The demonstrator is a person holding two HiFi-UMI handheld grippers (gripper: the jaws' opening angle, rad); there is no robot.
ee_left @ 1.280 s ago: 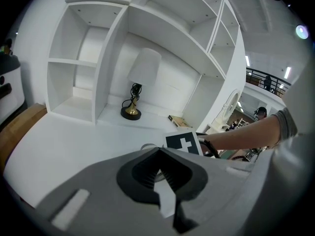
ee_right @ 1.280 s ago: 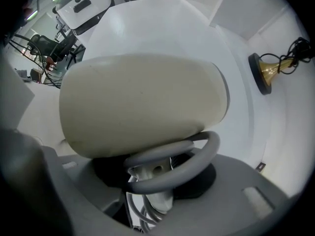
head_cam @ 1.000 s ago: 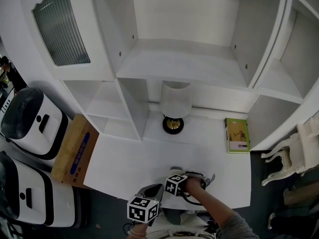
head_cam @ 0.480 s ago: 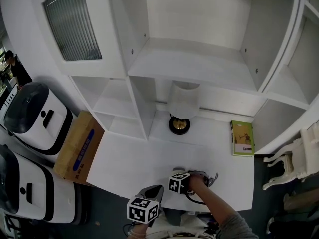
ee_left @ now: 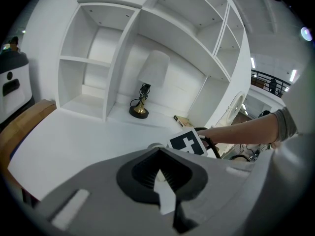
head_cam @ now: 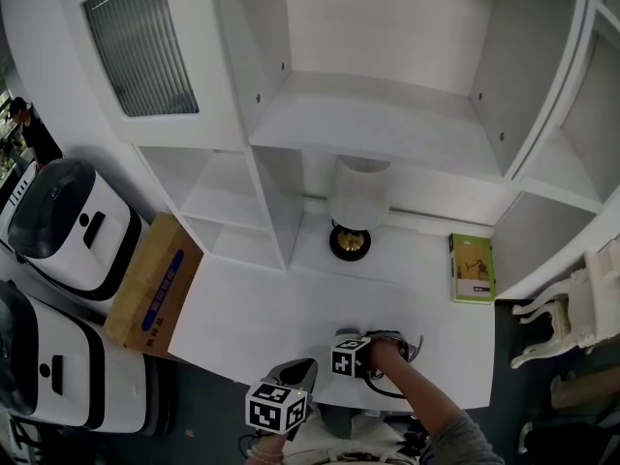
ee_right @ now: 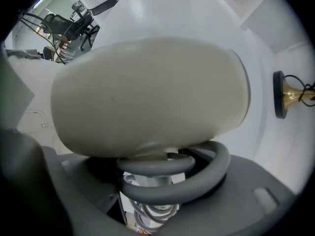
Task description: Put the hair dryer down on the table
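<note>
**Hair dryer** [ee_right: 147,92] — cream barrel with a smooth, hard shell. It lies on the table [head_cam: 252,308] at the near edge, 6 o'clock in the head view, under the right gripper [ee_right: 157,200].
- Handling, by judgement: light but barrel-heavy, rigid and rather slippery, and likely to roll on its rounded side. The handle looks the best hold, since the barrel is too wide and slick.
- The grey coiled cord [ee_right: 177,181] is springy and may tug the dryer as it is let go.

**Right gripper** — jaws wide, having just been opening. The cord's coils and a pale stem, seemingly the handle, sit between them, and no pad is plainly pressing.

**Left gripper** [ee_left: 162,191] — jaws together with nothing in them, hovering at 7 o'clock from the dryer, off the table's edge.

**Writing**
- Dryer: none seen.
- Box [head_cam: 150,287], at 10 o'clock: blue label, print too small to read.
- Book [head_cam: 472,267], at 2 o'clock: green cover, unreadable.
- Lamp [head_cam: 358,197], at 12 o'clock: plain.
</note>
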